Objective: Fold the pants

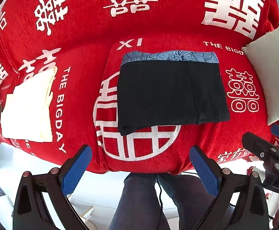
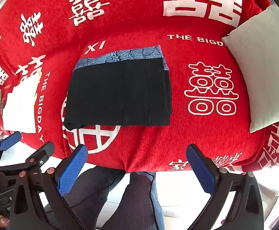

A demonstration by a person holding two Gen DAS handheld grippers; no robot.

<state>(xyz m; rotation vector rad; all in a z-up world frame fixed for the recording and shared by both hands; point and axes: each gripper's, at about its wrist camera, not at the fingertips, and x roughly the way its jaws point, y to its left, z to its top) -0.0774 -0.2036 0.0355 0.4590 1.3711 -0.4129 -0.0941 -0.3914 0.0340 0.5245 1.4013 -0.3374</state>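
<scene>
In the left wrist view the left gripper [image 1: 141, 169] stands wide apart and empty at the bottom of the frame, with the folded black pants [image 1: 170, 92] lying flat at centre on the red cloth [image 1: 158, 28]. In the right wrist view the right gripper [image 2: 137, 169] likewise gapes empty at the bottom, the pants [image 2: 118, 94] left of centre and a white pillow [image 2: 262, 72] at the right edge.

Folded black pants [image 2: 118, 94] lie on the red cloth [image 2: 158, 143]; right gripper [image 2: 139, 169] fingers [image 2: 72, 169] spread apart, empty

I cannot see the full pillow [image 1: 271, 72]; the picture edge cuts it. The pants [image 2: 118, 94] hide their own inner layers.
</scene>
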